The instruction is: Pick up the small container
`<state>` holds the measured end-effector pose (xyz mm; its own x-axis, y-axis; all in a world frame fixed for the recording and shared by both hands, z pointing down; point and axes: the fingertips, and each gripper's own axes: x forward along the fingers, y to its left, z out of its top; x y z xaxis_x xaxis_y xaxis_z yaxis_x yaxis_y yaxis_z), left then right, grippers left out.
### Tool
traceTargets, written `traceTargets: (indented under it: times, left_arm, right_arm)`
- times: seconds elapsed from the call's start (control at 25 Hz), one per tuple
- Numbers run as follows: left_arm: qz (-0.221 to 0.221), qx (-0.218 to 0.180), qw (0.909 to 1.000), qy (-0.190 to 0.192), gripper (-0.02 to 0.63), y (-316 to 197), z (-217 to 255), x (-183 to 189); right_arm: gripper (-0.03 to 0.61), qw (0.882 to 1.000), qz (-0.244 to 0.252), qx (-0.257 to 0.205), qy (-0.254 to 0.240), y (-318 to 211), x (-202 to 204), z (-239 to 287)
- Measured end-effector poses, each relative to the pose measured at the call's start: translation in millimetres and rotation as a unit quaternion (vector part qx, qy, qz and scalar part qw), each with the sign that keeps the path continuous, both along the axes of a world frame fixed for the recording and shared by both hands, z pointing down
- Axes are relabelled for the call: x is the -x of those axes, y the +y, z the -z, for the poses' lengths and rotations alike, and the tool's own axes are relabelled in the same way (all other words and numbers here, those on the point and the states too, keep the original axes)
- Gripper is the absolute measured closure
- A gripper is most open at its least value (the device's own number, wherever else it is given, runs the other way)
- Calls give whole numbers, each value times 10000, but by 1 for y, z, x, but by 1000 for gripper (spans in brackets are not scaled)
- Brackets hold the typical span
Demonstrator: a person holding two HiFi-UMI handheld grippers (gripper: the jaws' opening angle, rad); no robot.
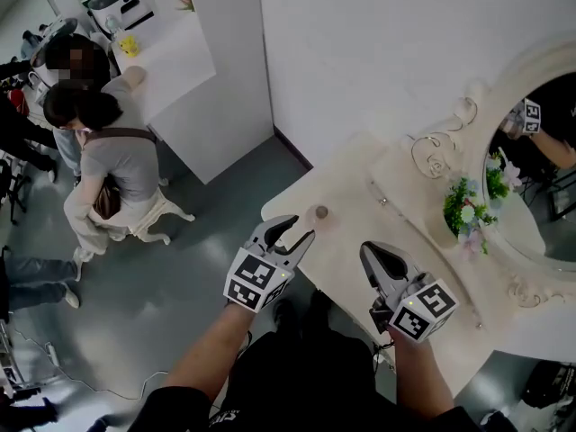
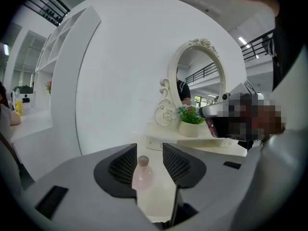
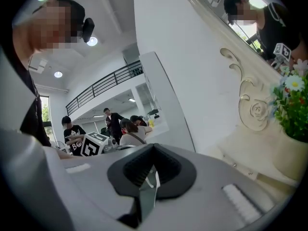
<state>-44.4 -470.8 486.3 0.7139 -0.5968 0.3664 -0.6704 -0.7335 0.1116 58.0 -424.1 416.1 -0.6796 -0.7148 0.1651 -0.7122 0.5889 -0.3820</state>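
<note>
The small container (image 1: pixel 320 213) is a pale pink bottle with a round brownish cap, standing upright near the corner of the cream dressing table (image 1: pixel 360 196). My left gripper (image 1: pixel 298 232) is open, with its tips just short of the bottle. In the left gripper view the bottle (image 2: pixel 142 173) shows in the gap between the jaws, closer to the left pad, and I see no pad pressing on it. My right gripper (image 1: pixel 376 261) hovers over the table's front edge, shut and empty; in the right gripper view its jaws (image 3: pixel 153 170) meet with nothing between them.
An ornate oval mirror (image 1: pixel 540 151) stands at the table's back right, with a potted flower (image 1: pixel 466 211) in front of it. A white partition wall (image 1: pixel 225 79) rises behind. A person sits on a stool (image 1: pixel 117 178) on the grey floor to the left.
</note>
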Motion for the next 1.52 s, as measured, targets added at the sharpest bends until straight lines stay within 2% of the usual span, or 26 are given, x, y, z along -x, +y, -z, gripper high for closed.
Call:
traceTargets:
  times: [0.64, 1.0, 1.52]
  left_arm:
    - [-228, 135, 9996, -133, 382, -42, -78, -39]
    - [-396, 70, 9985, -361, 382, -53, -108, -60]
    - [-125, -41, 9991, -414, 424, -63, -117, -59]
  right_arm:
    - [568, 9987, 151, 477, 66, -15, -1, -44]
    - [568, 9980, 63, 611, 138, -16, -15, -56]
    - [568, 9981, 53, 592, 170, -14, -21, -51]
